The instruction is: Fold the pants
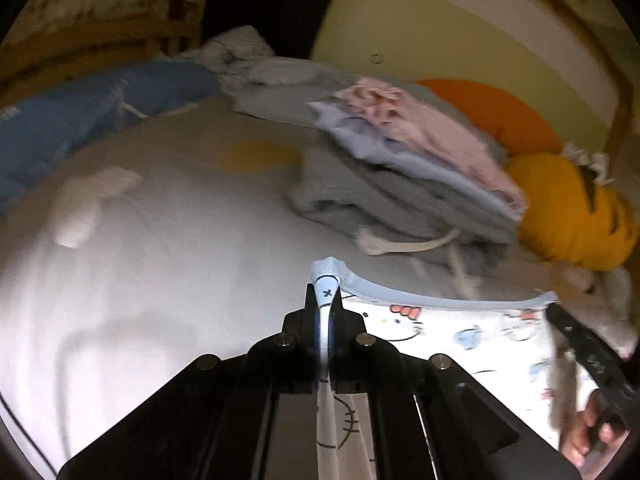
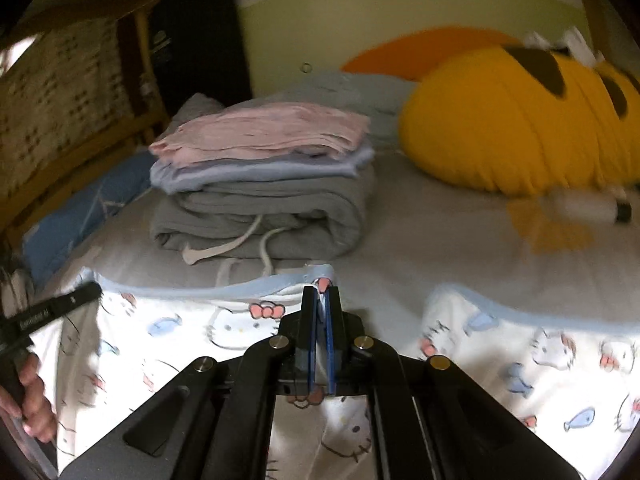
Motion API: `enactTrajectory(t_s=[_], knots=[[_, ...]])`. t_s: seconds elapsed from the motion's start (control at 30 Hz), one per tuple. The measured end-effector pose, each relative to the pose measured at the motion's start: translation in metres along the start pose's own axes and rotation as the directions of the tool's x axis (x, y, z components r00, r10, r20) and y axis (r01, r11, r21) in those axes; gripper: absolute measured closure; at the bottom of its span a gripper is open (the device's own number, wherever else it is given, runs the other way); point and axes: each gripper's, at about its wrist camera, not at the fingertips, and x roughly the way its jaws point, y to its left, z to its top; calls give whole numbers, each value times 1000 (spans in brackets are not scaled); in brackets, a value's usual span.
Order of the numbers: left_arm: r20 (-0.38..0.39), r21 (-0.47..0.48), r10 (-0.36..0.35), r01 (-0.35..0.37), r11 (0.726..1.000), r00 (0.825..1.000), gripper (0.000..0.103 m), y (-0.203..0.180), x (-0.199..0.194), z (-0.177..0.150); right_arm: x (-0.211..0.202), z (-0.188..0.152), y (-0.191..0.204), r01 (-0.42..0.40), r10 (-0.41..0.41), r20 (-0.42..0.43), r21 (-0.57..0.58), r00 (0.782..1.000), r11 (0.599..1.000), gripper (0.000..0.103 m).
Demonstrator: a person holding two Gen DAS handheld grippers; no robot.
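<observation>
The pants [image 1: 460, 332] are white with a cat-and-fish print and a light blue hem; they also show in the right wrist view [image 2: 180, 320]. My left gripper [image 1: 326, 292] is shut on the blue hem at one corner. My right gripper [image 2: 322, 292] is shut on the hem at another point. The cloth hangs stretched between them above the bed. The right gripper shows at the right edge of the left wrist view [image 1: 580, 344], and the left gripper at the left edge of the right wrist view [image 2: 52, 312].
A stack of folded clothes [image 2: 264, 168], pink on lavender on grey, lies on the white bed sheet [image 1: 160, 260] just beyond the pants. A yellow plush toy [image 2: 512, 120] lies to the right. A blue pillow [image 1: 80, 120] lies at the far left.
</observation>
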Motion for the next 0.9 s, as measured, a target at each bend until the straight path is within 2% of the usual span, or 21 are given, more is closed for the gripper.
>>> enactTrajectory(t_s=[0.07, 0.2, 0.3, 0.37, 0.4, 0.43, 0.47, 0.53, 0.57, 0.6, 0.63, 0.77, 0.9], knots=[[-33, 16, 67, -66, 998, 997, 100, 3, 6, -1, 9, -2, 4, -6, 6, -40, -1, 999, 1000, 100], [-100, 58, 152, -147, 987, 983, 100, 2, 24, -8, 24, -7, 2, -15, 16, -111, 8, 994, 1000, 100], [-134, 99, 189, -177, 979, 973, 99, -3, 36, -13, 37, -11, -3, -23, 29, -174, 34, 984, 999, 99], [-154, 103, 197, -182, 978, 968, 96, -1, 42, -15, 41, -13, -4, -18, 25, -200, 38, 979, 999, 96], [-158, 97, 191, -177, 979, 969, 96, 1, 43, -15, 41, -14, -4, -10, 16, -207, 34, 978, 999, 90], [-156, 87, 180, -168, 982, 971, 94, 3, 41, -14, 42, -14, -2, -3, 9, -207, 28, 978, 1000, 78], [-151, 80, 171, -160, 984, 974, 90, 5, 40, -13, 41, -14, -1, 11, -6, -204, 22, 979, 1000, 71], [-128, 84, 173, -163, 983, 977, 76, 6, 35, -12, 39, -13, -1, 40, -36, -194, 17, 980, 999, 29], [-113, 90, 181, -172, 981, 977, 58, 5, 33, -11, 38, -13, -1, 51, -47, -186, 19, 981, 999, 23], [-102, 98, 191, -182, 978, 976, 35, 4, 31, -10, 35, -12, -3, 53, -47, -172, 26, 984, 998, 22], [-82, 106, 198, -189, 976, 977, 28, 2, 27, -9, 33, -12, -4, 49, -43, -165, 32, 985, 998, 22], [48, 113, 129, -134, 985, 990, 26, -6, 1, -5, 23, -10, -9, 73, -66, -135, 44, 989, 996, 21], [152, 106, 94, -111, 988, 984, 17, -9, -19, -1, 4, -6, -6, 101, -99, -52, 36, 994, 994, 15]])
